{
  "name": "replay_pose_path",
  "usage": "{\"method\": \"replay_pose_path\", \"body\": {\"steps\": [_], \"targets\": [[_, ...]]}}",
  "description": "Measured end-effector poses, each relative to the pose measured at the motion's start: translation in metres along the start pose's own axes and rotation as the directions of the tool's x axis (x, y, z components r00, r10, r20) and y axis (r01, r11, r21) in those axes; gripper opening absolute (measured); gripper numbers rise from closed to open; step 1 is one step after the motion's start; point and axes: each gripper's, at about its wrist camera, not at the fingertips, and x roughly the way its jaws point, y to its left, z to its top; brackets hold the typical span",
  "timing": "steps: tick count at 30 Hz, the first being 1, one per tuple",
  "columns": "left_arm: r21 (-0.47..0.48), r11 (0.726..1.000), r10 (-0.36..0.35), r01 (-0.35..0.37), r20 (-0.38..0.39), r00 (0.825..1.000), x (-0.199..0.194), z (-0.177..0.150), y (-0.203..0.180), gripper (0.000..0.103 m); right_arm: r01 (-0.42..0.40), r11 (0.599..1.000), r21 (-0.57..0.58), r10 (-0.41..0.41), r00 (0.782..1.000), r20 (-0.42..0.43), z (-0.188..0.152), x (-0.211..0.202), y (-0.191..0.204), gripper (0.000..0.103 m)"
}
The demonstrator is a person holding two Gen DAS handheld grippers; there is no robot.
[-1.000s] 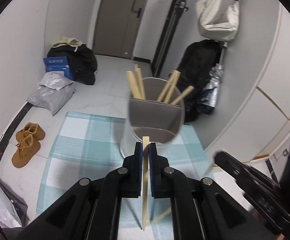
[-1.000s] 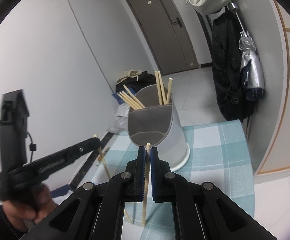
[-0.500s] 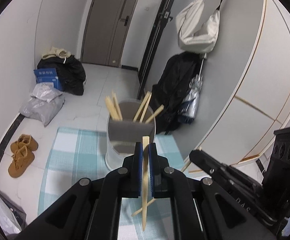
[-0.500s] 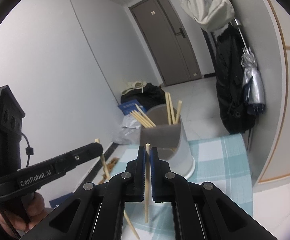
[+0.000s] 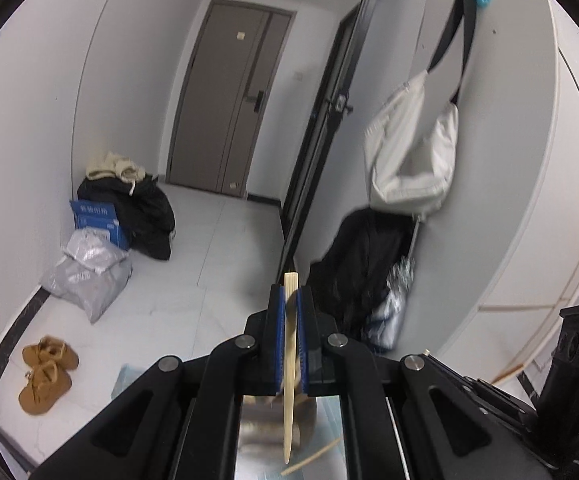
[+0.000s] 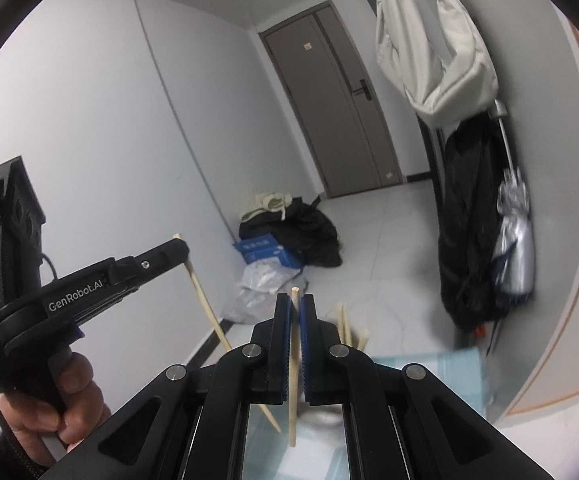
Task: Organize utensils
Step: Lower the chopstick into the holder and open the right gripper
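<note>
Below both grippers the utensil holder (image 6: 321, 416) is blurred and mostly hidden — while the left gripper (image 5: 289, 300) clamps one chopstick (image 5: 289, 368) upright, its top poking above the pads, and the right gripper (image 6: 294, 312) pinches another chopstick (image 6: 294, 360) likewise vertical.

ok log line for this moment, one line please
left hand-held gripper: shut on chopstick | right hand-held gripper: shut on second chopstick | both raised

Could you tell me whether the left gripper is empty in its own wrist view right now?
No, the left gripper is shut on a chopstick that runs upright between its blue pads.
</note>
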Motion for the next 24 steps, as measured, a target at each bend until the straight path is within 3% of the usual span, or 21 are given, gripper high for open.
{"method": "replay_pose_path", "body": {"steps": [6, 11, 15, 19, 24], "targets": [[0.018, 1.0, -0.006, 0.005, 0.071, 0.997, 0.029, 0.012, 0.009, 0.002, 0.028, 1.0, -0.012, -0.028, 0.999, 0.018, 0.036, 0.027, -0.005, 0.004], [0.039, 0.999, -0.011, 0.008, 0.072, 0.997, 0.052, 0.001, 0.017, 0.002, 0.057, 0.997, -0.051, -0.056, 0.998, 0.028, 0.049, 0.051, -0.011, 0.004], [0.031, 0.999, -0.031, 0.029, 0.057, 0.998, 0.069, -0.006, 0.026, 0.002, 0.066, 0.995, -0.076, -0.065, 0.998, 0.022, 0.045, 0.068, -0.015, 0.004], [0.041, 0.999, -0.009, 0.007, 0.057, 0.998, 0.078, -0.014, 0.031, 0.002, 0.069, 0.992, -0.108, -0.069, 0.998, 0.003, 0.033, 0.081, -0.015, 0.004], [0.046, 0.998, -0.044, 0.043, 0.035, 0.998, 0.082, -0.022, 0.032, 0.002, 0.059, 0.99, -0.13, -0.064, 0.997, -0.038, 0.013, 0.096, -0.019, 0.004]]}}
